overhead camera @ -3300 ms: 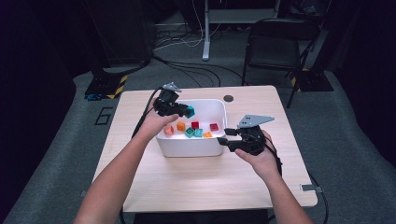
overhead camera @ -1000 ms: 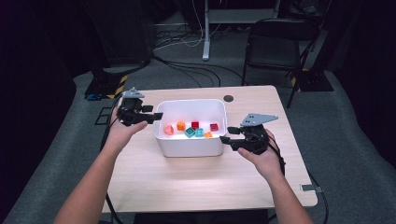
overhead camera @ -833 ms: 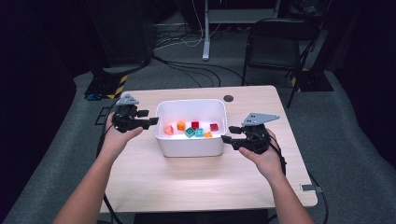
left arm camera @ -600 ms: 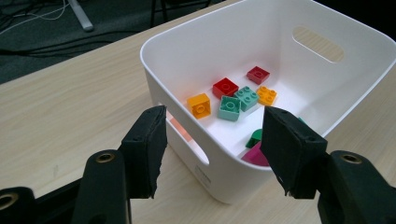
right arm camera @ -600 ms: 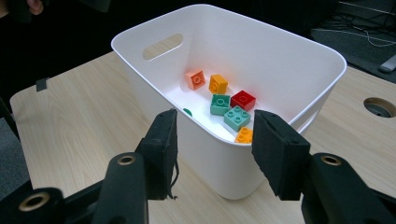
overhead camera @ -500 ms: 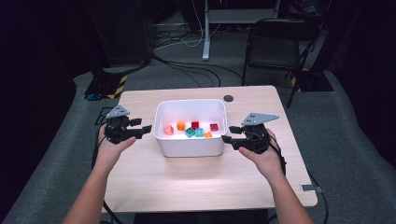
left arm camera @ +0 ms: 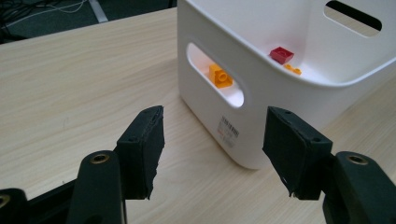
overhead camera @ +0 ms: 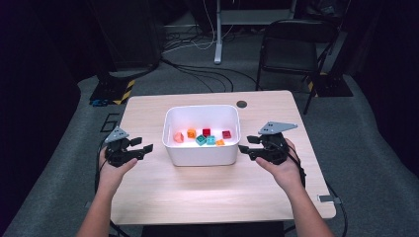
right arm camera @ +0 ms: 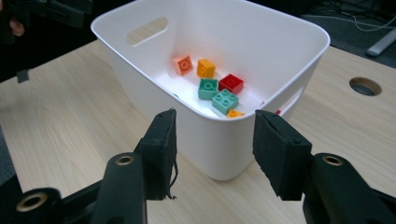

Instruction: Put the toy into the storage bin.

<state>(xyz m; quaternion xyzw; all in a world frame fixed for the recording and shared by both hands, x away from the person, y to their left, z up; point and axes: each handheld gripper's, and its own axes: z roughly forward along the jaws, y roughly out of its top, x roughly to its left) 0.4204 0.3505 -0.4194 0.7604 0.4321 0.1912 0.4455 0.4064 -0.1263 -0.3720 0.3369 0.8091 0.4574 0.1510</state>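
Note:
A white bin (overhead camera: 200, 109) stands mid-table with several small bricks in it: orange (overhead camera: 191, 133), red (overhead camera: 226, 134) and teal (overhead camera: 200, 140). My left gripper (overhead camera: 143, 147) sits low at the bin's left side, pointing at its end wall (left arm camera: 261, 93) and handle slot. Its jaws have just been opening, and the left gripper (left arm camera: 212, 126) is open with nothing between the pads. My right gripper (overhead camera: 245, 149) faces the bin's right end. The right gripper (right arm camera: 215, 135) is open too, its jaws just widened, with the bin's corner (right arm camera: 219, 149) beyond them and apart from them.
A round cable hole (overhead camera: 241, 104) lies in the wooden table (overhead camera: 207, 192) behind the bin. Beyond the table's far right corner stands a black folding chair (overhead camera: 289, 47). Cables run across the grey floor at the back.
My left hand has moved away from the bin's left rim, outward to the left and down beside the bin. The right hand has stayed in place.

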